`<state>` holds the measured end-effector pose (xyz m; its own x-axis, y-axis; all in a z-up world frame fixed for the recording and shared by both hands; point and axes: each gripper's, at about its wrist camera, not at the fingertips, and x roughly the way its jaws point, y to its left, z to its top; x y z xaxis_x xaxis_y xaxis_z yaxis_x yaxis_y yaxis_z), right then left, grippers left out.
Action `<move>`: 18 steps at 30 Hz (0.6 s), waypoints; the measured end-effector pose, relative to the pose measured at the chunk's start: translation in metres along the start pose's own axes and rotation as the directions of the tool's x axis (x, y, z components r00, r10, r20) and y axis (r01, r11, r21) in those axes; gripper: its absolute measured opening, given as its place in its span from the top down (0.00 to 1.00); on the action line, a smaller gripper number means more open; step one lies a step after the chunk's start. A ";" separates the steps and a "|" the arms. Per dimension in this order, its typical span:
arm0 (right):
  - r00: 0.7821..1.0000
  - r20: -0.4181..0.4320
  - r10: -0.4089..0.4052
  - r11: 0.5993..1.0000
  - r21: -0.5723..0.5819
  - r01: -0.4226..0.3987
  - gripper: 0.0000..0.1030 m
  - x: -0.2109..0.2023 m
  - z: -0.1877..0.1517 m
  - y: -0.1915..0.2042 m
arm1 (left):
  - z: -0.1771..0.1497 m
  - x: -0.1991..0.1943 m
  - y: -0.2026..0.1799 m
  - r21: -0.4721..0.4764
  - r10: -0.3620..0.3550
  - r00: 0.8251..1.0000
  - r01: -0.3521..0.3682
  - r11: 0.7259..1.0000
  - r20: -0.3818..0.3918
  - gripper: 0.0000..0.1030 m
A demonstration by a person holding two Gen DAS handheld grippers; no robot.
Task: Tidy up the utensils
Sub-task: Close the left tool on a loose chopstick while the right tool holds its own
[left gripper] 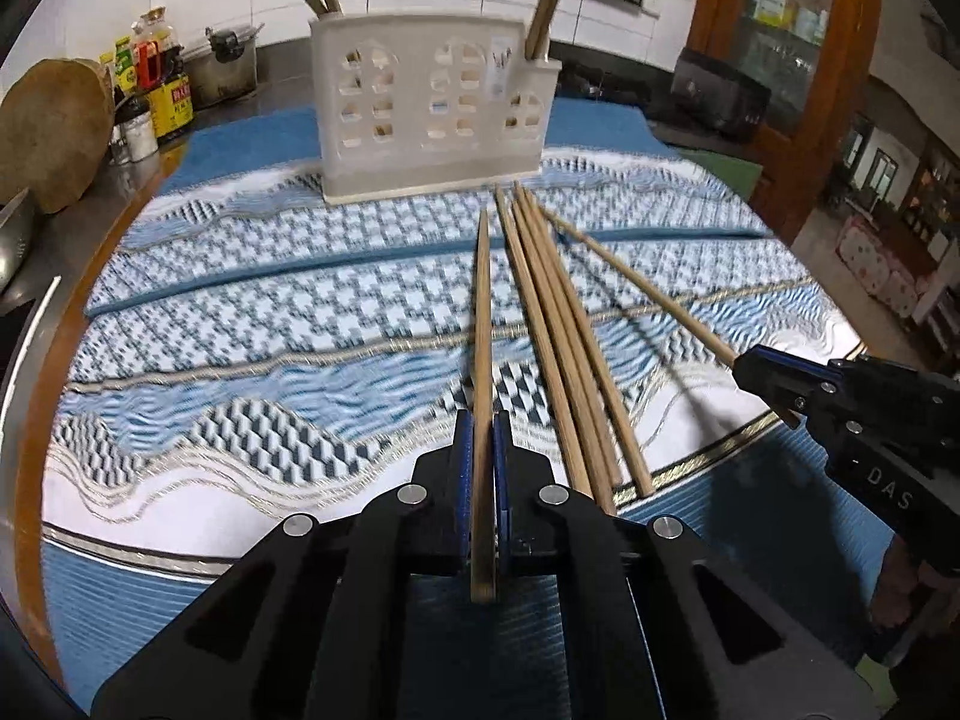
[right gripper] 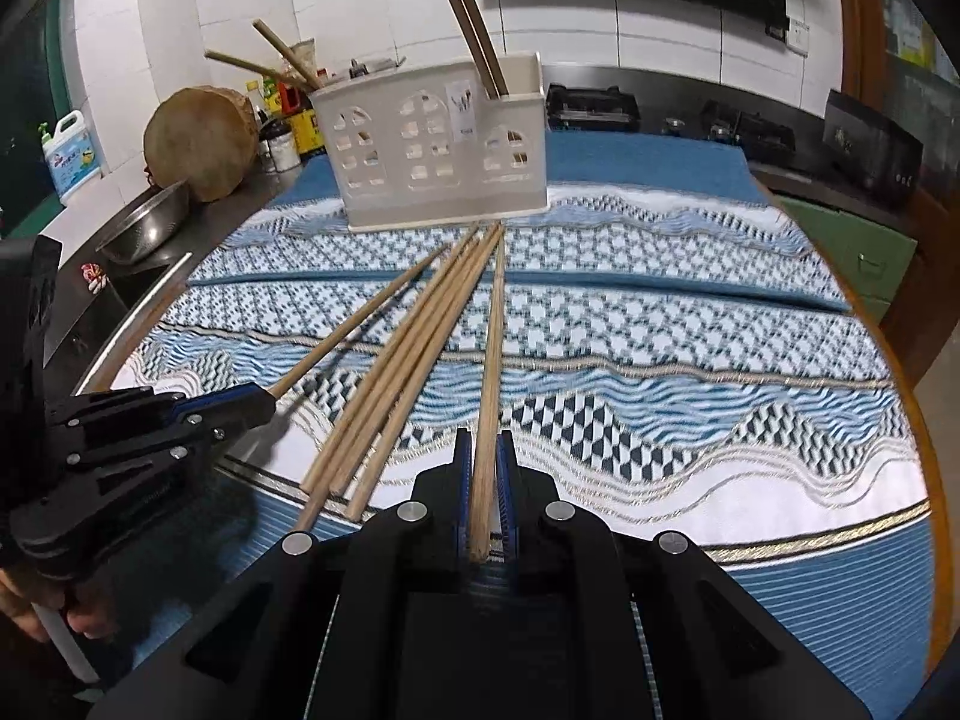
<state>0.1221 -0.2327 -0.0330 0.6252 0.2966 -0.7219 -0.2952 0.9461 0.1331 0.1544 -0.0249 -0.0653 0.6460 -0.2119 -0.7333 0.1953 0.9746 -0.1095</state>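
The left gripper (left gripper: 483,426) is closed tight on one chopstick (left gripper: 482,324), which runs straight out between its two blue pads and points toward the white holder (left gripper: 432,114). The right gripper (right gripper: 483,450) is also closed on a chopstick (right gripper: 493,360), and that stick points at the holder too. In the left view the right gripper (left gripper: 757,373) shows at the right side with its stick poking out toward the middle of the cloth. In the right view the left gripper (right gripper: 255,402) shows at the left side, and part of a hand (right gripper: 42,612) sits under it. Between the two held sticks, a loose bunch of chopsticks (left gripper: 564,360) lies flat on the blue and white cloth (left gripper: 270,330), side by side, with their far tips near the foot of the holder. The holder stands upright at the far end of the cloth. A few chopsticks (right gripper: 474,30) already stand inside it, some at the left end and some at the right end
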 end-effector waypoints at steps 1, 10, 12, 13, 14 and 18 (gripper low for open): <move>1.000 0.012 -0.003 1.000 -0.007 0.003 0.92 -0.004 0.002 0.001 | 0.003 -0.006 0.001 0.001 -0.001 1.000 0.001 1.000 0.015 0.95; 0.995 0.097 -0.018 0.999 -0.031 0.021 0.92 -0.034 0.022 -0.002 | 0.024 -0.037 0.008 0.006 -0.017 0.995 0.016 1.000 0.097 0.95; 0.993 0.113 -0.024 0.999 -0.043 0.029 0.93 -0.040 0.027 -0.002 | 0.027 -0.040 0.009 0.012 -0.018 0.994 0.017 1.000 0.104 0.95; 0.993 0.119 -0.026 0.998 -0.048 0.032 0.93 -0.042 0.030 -0.002 | 0.027 -0.041 0.010 0.013 -0.018 0.994 0.017 1.000 0.107 0.95; 0.992 0.123 -0.027 0.998 -0.051 0.033 0.93 -0.043 0.033 -0.003 | 0.028 -0.043 0.011 0.012 -0.020 0.994 0.018 1.000 0.110 0.95; 0.990 0.137 -0.018 0.998 -0.064 0.027 0.93 -0.050 0.046 -0.005 | 0.030 -0.046 0.018 0.002 -0.028 0.993 0.028 1.000 0.114 0.95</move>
<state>0.1251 -0.2460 0.0337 0.7232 0.2948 -0.6246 -0.3241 0.9434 0.0701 0.1501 -0.0002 -0.0135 0.7200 -0.2456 -0.6491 0.2143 0.9683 -0.1285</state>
